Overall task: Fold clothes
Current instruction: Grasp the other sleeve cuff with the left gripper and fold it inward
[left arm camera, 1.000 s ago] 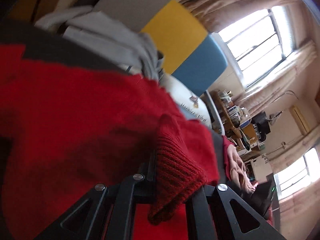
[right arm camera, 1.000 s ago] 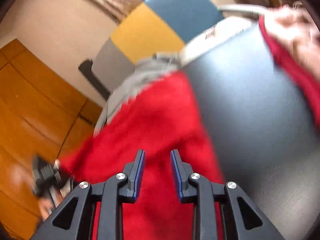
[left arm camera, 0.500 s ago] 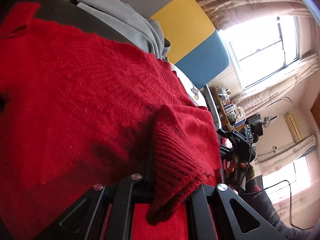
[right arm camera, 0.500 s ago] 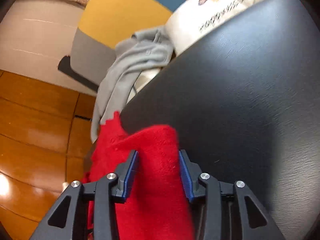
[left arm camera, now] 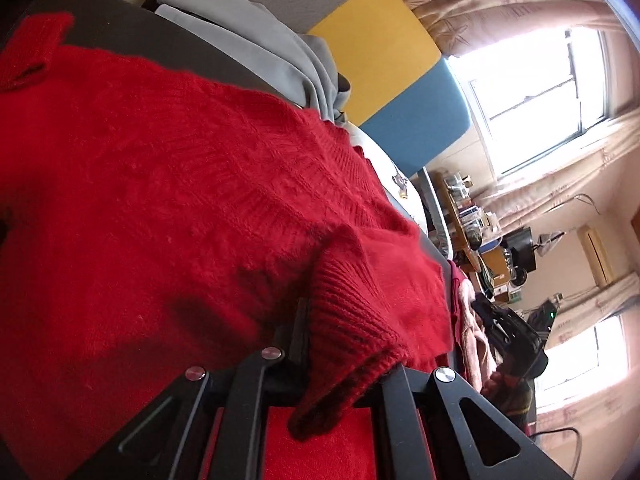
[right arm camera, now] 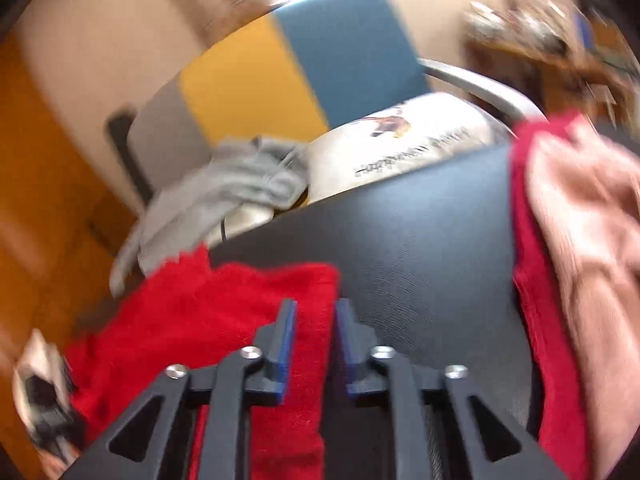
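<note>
A red knit sweater (left arm camera: 168, 208) lies spread over the dark table (left arm camera: 168, 44) and fills the left wrist view. My left gripper (left arm camera: 340, 340) is shut on its ribbed cuff (left arm camera: 348, 320), which bunches up and hides the fingertips. The right wrist view is blurred. In it my right gripper (right arm camera: 316, 308) hovers over the sweater's right edge (right arm camera: 240, 312). Its blue pads (right arm camera: 286, 332) stand a little apart, and the cloth lies under them, not pinched.
A grey garment (right arm camera: 224, 188) hangs off the table's far edge beside a white printed cushion (right arm camera: 400, 148), in front of a yellow and blue chair back (right arm camera: 300, 60). A pink garment (right arm camera: 580, 240) on red cloth (right arm camera: 532, 280) lies at the table's right. Bare tabletop (right arm camera: 420, 240) sits between.
The right gripper has swung away from the sweater's left corner and pulled back, bringing the pink pile into its view. The left gripper still holds the cuff with little movement.
</note>
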Tool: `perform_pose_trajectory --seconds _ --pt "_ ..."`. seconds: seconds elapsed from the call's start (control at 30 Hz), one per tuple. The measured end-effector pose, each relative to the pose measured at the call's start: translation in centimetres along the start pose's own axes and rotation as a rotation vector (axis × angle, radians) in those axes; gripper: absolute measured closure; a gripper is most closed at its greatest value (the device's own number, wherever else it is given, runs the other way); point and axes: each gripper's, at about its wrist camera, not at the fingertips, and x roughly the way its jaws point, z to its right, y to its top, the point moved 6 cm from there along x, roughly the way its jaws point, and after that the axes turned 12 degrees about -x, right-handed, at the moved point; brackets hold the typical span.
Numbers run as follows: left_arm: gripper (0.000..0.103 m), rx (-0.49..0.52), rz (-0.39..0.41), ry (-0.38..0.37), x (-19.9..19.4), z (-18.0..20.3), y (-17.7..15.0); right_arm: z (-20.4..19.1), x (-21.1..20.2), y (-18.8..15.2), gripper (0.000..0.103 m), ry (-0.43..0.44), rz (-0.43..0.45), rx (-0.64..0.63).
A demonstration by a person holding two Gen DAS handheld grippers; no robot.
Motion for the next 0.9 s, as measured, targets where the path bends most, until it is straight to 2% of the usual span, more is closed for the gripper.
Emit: perform_pose_trajectory --seconds 0.1,0.13,0.2,0.27,0.37,0.53,0.63,0.7,0.77,0.83,0.9 --pt "0.095 -0.006 0.001 -0.008 -0.1 0.2 1.0 0.1 -1.9 -0.5 0.077 0.055 0.033 0.075" --pt "0.093 -0.014 -0.009 -0.012 0.2 0.2 1.4 -0.6 -2.1 -1.1 0.077 0.068 0.019 0.067" --pt "0.080 -0.035 -0.029 -0.017 0.9 0.2 2.0 -3.0 -2.2 -2.7 0.077 0.145 -0.011 0.043" --pt "0.080 -0.045 -0.028 -0.017 1.4 0.5 2.6 -5.4 -2.3 -4.4 0.077 0.218 -0.044 0.015" --pt "0.097 -0.020 -0.019 -0.100 0.8 4.1 3.8 -9.4 -1.6 -8.0 0.077 0.269 -0.129 -0.083" --pt "0.096 0.173 0.031 -0.195 -2.3 13.4 5.1 -12.4 0.7 -13.4 0.079 0.238 -0.213 -0.161" --pt "0.096 0.234 0.083 -0.222 -4.7 16.5 5.9 -11.5 1.2 -13.9 0.081 0.268 -0.155 -0.102" --pt "0.096 0.240 0.143 -0.215 -6.0 16.4 6.9 -10.7 1.3 -13.9 0.084 0.297 -0.148 -0.056" --pt "0.096 0.189 0.173 -0.179 -6.3 13.9 8.4 -10.3 1.4 -13.9 0.085 0.313 -0.147 -0.032" --pt "0.096 0.147 0.176 -0.099 -5.5 10.9 9.6 -10.3 1.5 -13.9 0.085 0.313 -0.148 -0.032" --pt "0.097 0.098 0.147 -0.017 -4.1 7.3 10.1 -10.3 1.4 -13.9 0.085 0.315 -0.149 -0.030"
